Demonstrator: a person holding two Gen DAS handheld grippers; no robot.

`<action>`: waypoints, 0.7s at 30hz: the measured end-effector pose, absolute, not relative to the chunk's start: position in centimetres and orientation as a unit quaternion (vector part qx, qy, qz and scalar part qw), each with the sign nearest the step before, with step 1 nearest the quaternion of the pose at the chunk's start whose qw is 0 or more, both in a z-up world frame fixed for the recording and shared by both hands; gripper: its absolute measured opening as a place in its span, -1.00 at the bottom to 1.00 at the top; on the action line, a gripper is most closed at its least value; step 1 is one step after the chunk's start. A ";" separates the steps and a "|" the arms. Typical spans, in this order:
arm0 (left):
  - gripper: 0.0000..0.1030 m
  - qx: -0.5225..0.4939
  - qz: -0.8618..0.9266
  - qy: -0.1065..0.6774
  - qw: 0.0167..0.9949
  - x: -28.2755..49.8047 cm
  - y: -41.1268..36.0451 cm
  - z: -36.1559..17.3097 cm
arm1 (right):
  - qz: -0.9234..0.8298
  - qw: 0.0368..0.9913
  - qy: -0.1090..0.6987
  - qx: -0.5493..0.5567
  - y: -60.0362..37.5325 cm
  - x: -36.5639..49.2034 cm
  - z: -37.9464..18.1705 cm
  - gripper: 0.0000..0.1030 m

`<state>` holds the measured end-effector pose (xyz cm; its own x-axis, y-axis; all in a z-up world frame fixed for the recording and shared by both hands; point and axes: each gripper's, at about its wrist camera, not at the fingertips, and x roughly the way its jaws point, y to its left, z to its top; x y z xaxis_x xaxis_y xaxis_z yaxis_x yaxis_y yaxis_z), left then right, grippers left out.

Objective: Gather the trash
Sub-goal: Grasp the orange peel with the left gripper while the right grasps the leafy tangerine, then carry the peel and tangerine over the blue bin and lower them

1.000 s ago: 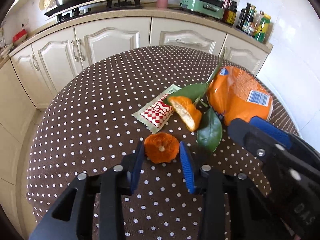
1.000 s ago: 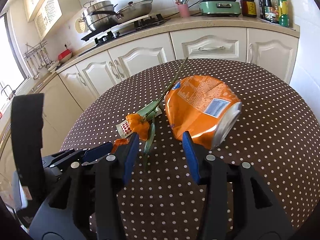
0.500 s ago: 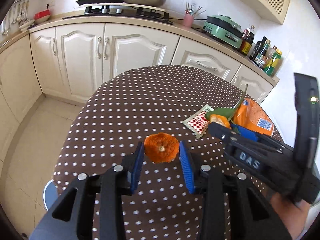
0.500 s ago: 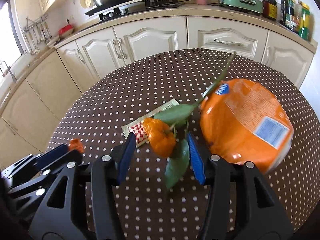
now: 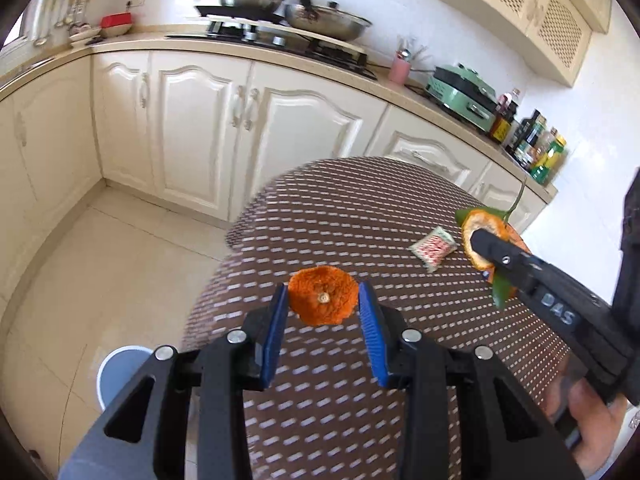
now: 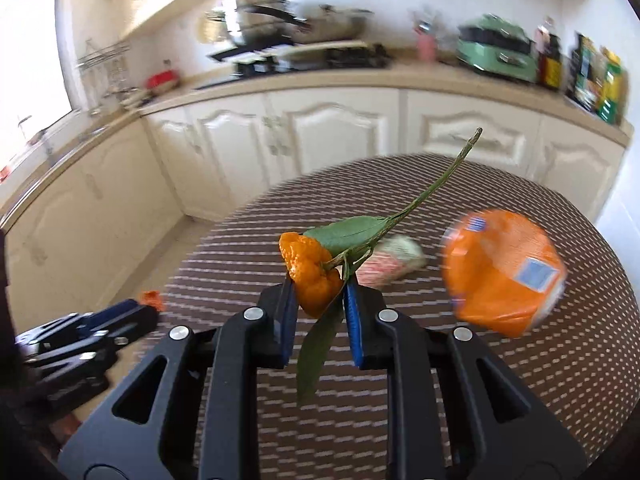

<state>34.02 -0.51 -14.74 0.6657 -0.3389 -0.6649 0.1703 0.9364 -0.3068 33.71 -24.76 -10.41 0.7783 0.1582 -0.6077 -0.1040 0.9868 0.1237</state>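
Note:
My left gripper [image 5: 322, 306] is shut on a round piece of orange peel [image 5: 322, 300] and holds it in the air above the near left edge of the polka-dot table [image 5: 360, 216]. My right gripper [image 6: 319, 296] is shut on an orange peel with a green stem and leaves [image 6: 312, 276], lifted above the table [image 6: 520, 380]; it also shows in the left wrist view [image 5: 482, 232]. A red-and-white snack wrapper [image 6: 394, 264] [image 5: 434, 247] and a crushed orange can [image 6: 502, 270] lie on the table.
A blue-rimmed bin [image 5: 120, 372] stands on the tiled floor left of the table, below my left gripper. White kitchen cabinets [image 5: 200, 128] with a stove, pans and bottles run along the back.
My right gripper has shut on the leafy peel and lifted it off the table. My left gripper has swung left with its peel, towards the table edge above the floor bin.

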 end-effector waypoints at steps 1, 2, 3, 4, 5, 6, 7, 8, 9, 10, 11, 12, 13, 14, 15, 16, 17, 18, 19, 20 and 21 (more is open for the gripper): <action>-0.31 -0.112 -0.133 0.384 0.907 33.7 0.4 -14.8 | 0.087 0.942 0.323 0.036 -23.1 33.2 -10.1 -0.59; -0.31 -0.116 -0.123 0.384 0.908 33.2 1.8 -14.9 | 0.098 0.941 0.321 0.034 -21.8 33.0 -10.0 -0.59; -0.31 -0.120 -0.116 0.384 0.908 32.8 3.0 -15.1 | 0.112 0.941 0.319 0.030 -20.3 32.7 -9.9 -0.59; -0.31 -0.124 -0.107 0.385 0.908 32.5 4.1 -15.3 | 0.126 0.939 0.319 0.024 -18.6 32.4 -10.0 -0.59; -0.31 -0.129 -0.097 0.385 0.909 32.1 5.5 -15.5 | 0.138 0.937 0.320 0.019 -17.3 32.1 -10.1 -0.59; -0.31 -0.134 -0.090 0.385 0.909 31.8 6.5 -15.6 | 0.152 0.935 0.320 0.015 -15.7 31.8 -10.3 -0.59; -0.31 -0.139 -0.081 0.386 0.909 31.5 7.8 -15.8 | 0.166 0.932 0.321 0.009 -13.9 31.5 -10.5 -0.59; -0.31 -0.145 -0.067 0.387 0.908 31.0 9.4 -16.1 | 0.177 0.929 0.324 0.005 -12.7 31.3 -10.7 -0.59; -0.31 -0.149 -0.059 0.387 0.908 30.7 10.5 -16.3 | 0.192 0.925 0.327 0.001 -11.1 31.0 -11.1 -0.59; -0.31 -0.153 -0.049 0.387 0.908 30.3 11.8 -16.6 | 0.201 0.923 0.328 -0.002 -9.9 31.0 -11.3 -0.59; -0.31 -0.158 -0.040 0.389 0.907 30.0 13.0 -16.8 | 0.213 0.919 0.332 -0.009 -8.3 30.8 -11.7 -0.59; -0.31 -0.164 -0.030 0.390 0.906 29.7 14.3 -17.1 | 0.224 0.914 0.337 -0.013 -6.8 30.7 -12.2 -0.59; -0.31 -0.168 -0.021 0.392 0.904 29.4 15.4 -17.5 | 0.231 0.911 0.340 -0.016 -5.8 30.6 -12.5 -0.59; -0.31 -0.172 -0.010 0.394 0.903 29.0 16.8 -17.9 | 0.240 0.908 0.344 -0.021 -4.4 30.5 -13.0 -0.59; -0.31 -0.175 -0.003 0.396 0.901 28.9 17.6 -18.2 | 0.247 0.904 0.349 -0.026 -3.1 30.4 -13.6 -0.59; -0.31 -0.179 0.007 0.399 0.899 28.7 18.8 -18.7 | 0.255 0.900 0.353 -0.028 -1.9 30.5 -14.3 -0.59; -0.31 -0.182 0.014 0.402 0.897 28.5 19.6 -19.2 | 0.259 0.897 0.356 -0.030 -0.9 30.3 -14.7 -0.59; -0.31 -0.186 0.020 0.404 0.895 28.4 20.4 -19.6 | 0.262 0.895 0.360 -0.034 0.2 30.4 -15.3 -0.59; -0.31 -0.190 0.027 0.407 0.893 28.4 21.3 -20.1 | 0.266 0.891 0.366 -0.037 1.2 30.5 -16.1 -0.59; -0.31 -0.192 0.033 0.409 0.891 28.3 21.8 -20.5 | 0.269 0.888 0.371 -0.038 2.0 30.5 -16.7 -0.59; -0.31 -0.195 0.038 0.413 0.889 28.3 22.6 -21.1 | 0.271 0.886 0.375 -0.040 2.5 30.5 -17.3 -0.59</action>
<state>28.34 22.60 -21.10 0.6558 -0.0933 -0.7492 -0.2292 0.9209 -0.3154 30.50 2.52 -17.26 0.5722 0.4499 -0.6857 -0.5099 0.8500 0.1321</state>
